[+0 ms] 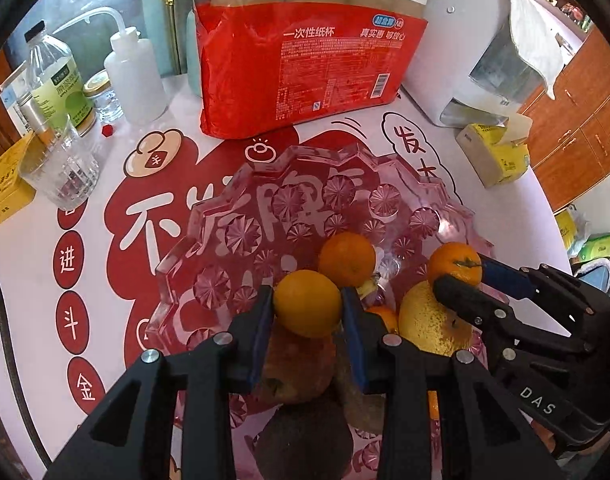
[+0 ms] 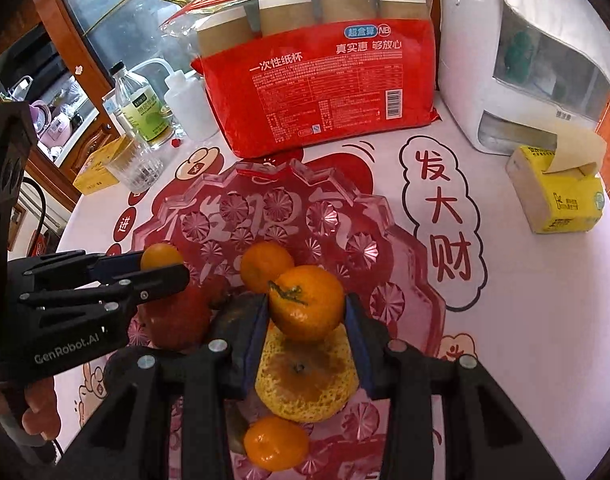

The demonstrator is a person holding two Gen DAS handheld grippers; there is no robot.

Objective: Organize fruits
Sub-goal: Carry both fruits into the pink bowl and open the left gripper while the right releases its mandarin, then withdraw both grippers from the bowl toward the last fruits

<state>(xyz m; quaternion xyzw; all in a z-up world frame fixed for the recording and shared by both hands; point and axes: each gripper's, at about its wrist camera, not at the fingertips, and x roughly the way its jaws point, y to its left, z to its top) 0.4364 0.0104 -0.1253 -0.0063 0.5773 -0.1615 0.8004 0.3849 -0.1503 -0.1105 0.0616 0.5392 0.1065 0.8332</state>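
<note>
A clear pink glass fruit plate [image 1: 209, 236] [image 2: 369, 208] sits on the printed table. My left gripper [image 1: 307, 304] is shut on a smooth orange [image 1: 307, 303] above the plate, and also shows in the right wrist view [image 2: 161, 266]. My right gripper [image 2: 307, 312] is shut on a mandarin with a green stem [image 2: 309, 302], seen in the left wrist view too [image 1: 455, 262]. In the plate lie another mandarin [image 1: 347, 258] [image 2: 265, 266], a big yellow citrus [image 1: 429, 320] [image 2: 307, 380], a small mandarin [image 2: 276, 443] and brownish-red fruit [image 1: 297, 364] [image 2: 177, 316].
A red pack of paper cups [image 1: 305, 68] [image 2: 325, 80] stands behind the plate. A white appliance [image 1: 465, 48] and a yellow tissue box [image 1: 495, 152] [image 2: 557, 196] are at the right. A glass tumbler [image 1: 61, 172], bottles [image 1: 57, 84] and a squeeze bottle [image 1: 135, 76] are at the left.
</note>
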